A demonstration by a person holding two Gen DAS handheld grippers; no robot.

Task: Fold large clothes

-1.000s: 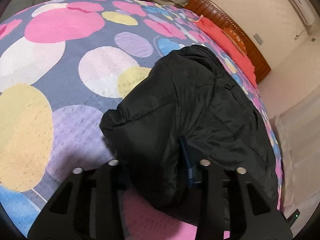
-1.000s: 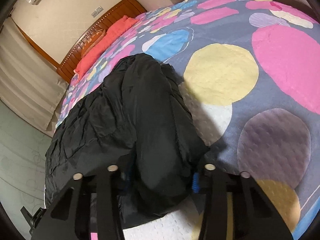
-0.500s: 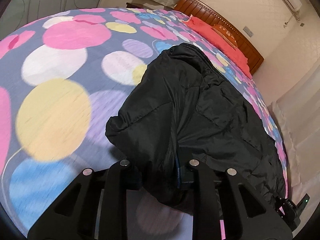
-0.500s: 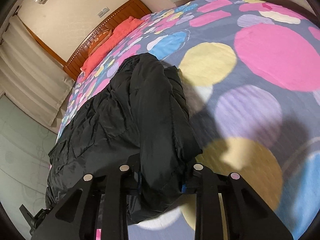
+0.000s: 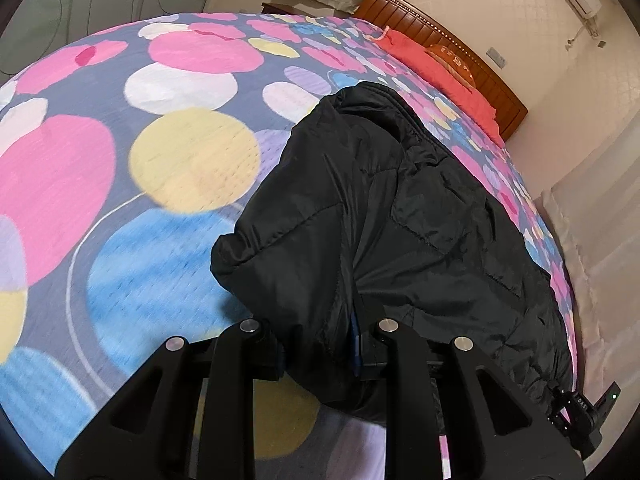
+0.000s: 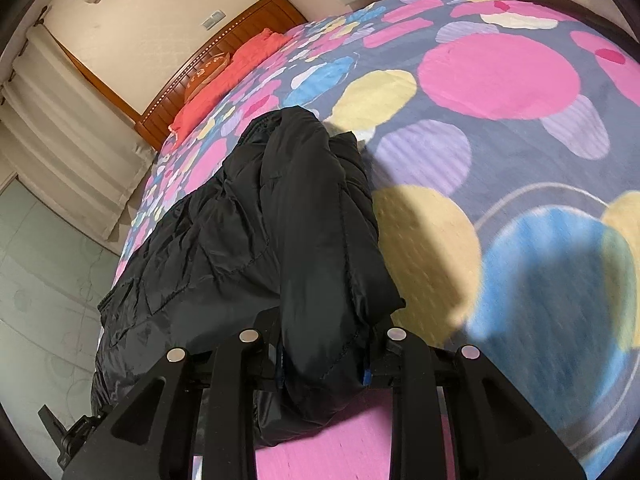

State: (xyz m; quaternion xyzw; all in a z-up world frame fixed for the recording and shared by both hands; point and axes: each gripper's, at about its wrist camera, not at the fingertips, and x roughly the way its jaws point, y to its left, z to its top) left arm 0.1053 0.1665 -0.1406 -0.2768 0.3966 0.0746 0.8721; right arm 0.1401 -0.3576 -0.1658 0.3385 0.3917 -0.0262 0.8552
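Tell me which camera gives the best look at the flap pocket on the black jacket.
The left wrist view: the flap pocket on the black puffer jacket lies flat and unobstructed there, stitching visible. In the right wrist view the folded sleeve held in the right gripper dominates; only quilted seams show, no clear pocket.

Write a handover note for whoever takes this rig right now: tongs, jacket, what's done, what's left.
Left tongs: shut on a bunched fold of the black jacket.
Right tongs: shut on another bunched fold of it.
The jacket's gripped edge is lifted; the rest lies along the polka-dot bedspread, reaching toward the red pillow and wooden headboard.
Done: the edge is gripped by both tongs.
Left: carry the lifted edge over, lay it flat, release, then make any further folds. How many folds are already in is unclear.
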